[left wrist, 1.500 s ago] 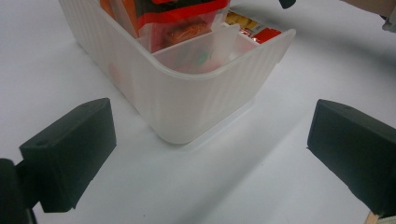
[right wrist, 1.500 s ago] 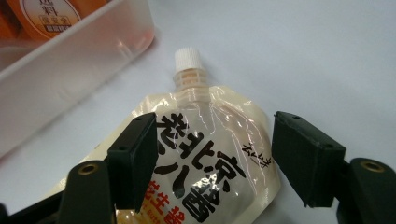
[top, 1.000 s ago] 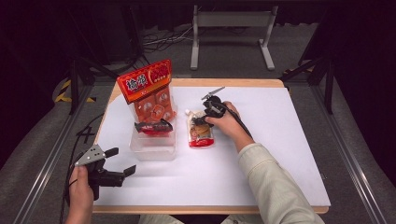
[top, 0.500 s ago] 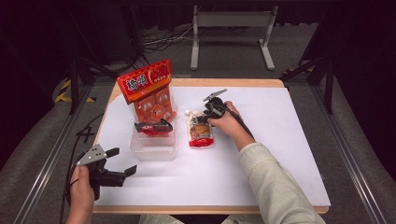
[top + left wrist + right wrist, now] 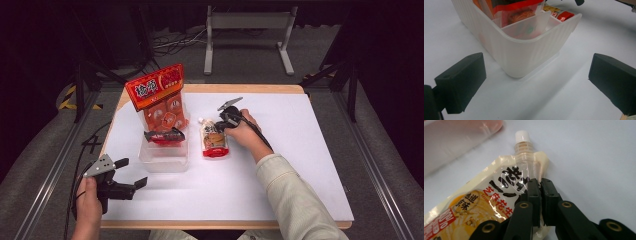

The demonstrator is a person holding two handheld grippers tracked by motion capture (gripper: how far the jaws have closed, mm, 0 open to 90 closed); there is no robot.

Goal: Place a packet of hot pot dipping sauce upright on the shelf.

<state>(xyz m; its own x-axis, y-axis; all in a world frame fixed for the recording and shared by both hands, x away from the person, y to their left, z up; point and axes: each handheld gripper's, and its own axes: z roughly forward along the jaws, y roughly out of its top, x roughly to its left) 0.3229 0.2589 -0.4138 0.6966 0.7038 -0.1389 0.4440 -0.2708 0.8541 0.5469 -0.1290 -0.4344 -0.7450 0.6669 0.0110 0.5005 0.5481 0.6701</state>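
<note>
On a white table (image 5: 300, 165), a spouted sauce pouch (image 5: 214, 140) lies flat just right of a clear plastic bin (image 5: 165, 157) holding red snack packs. The right gripper (image 5: 223, 123) has just been closing its jaws, which now pinch the pouch's upper edge near the white cap (image 5: 522, 136). The left gripper (image 5: 131, 174) rests near the table's front left corner, its jaws spread wide and holding nothing.

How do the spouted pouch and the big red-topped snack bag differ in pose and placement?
The spouted pouch lies flat on the table; the red-topped snack bag stands upright in the clear plastic bin. The right gripper pinches the pouch near its spout; the snack bag is untouched. The pouch is smaller. Both carry red printed labels.
</note>
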